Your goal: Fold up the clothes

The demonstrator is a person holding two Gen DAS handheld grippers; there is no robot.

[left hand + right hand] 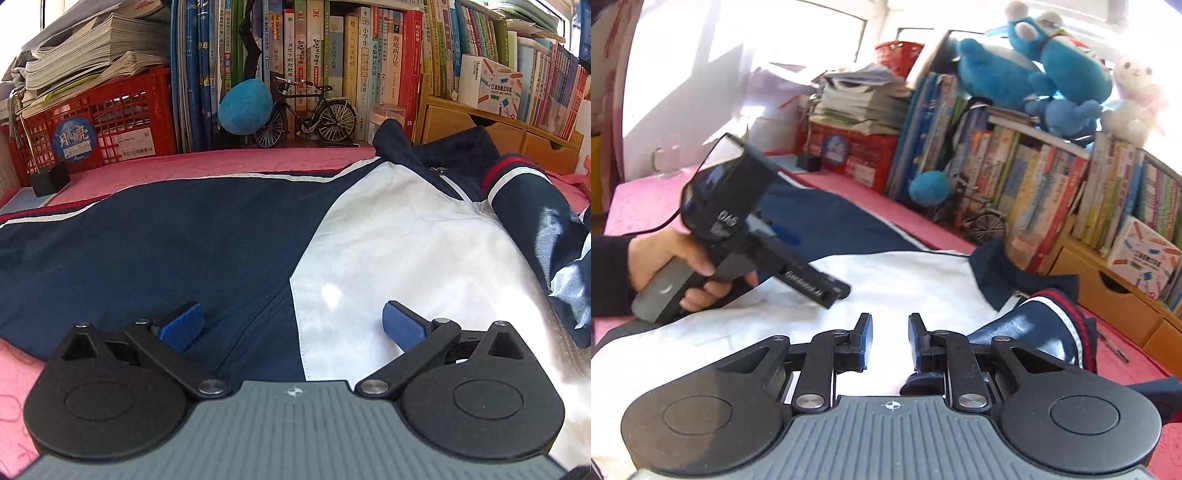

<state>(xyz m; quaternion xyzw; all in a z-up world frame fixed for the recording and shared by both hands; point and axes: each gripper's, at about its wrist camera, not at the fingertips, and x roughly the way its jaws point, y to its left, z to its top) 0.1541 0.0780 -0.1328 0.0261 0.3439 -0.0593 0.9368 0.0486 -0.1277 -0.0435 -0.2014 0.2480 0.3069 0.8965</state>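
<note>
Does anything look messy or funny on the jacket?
Yes. The jacket lies mostly flat on the pink cover, but its striped sleeve is bunched up over the white front, and the collar sticks up crumpled. Both claws, left and right, are open and hold nothing.

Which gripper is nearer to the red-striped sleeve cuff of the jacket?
Right. The right gripper hovers beside the sleeve cuff, jaws open. The left gripper is over the jacket body, away from the cuff, jaws wide open.

front: jacket [184, 240] flat, passable | behind: books [354, 66], toy bicycle [306, 114]
</note>
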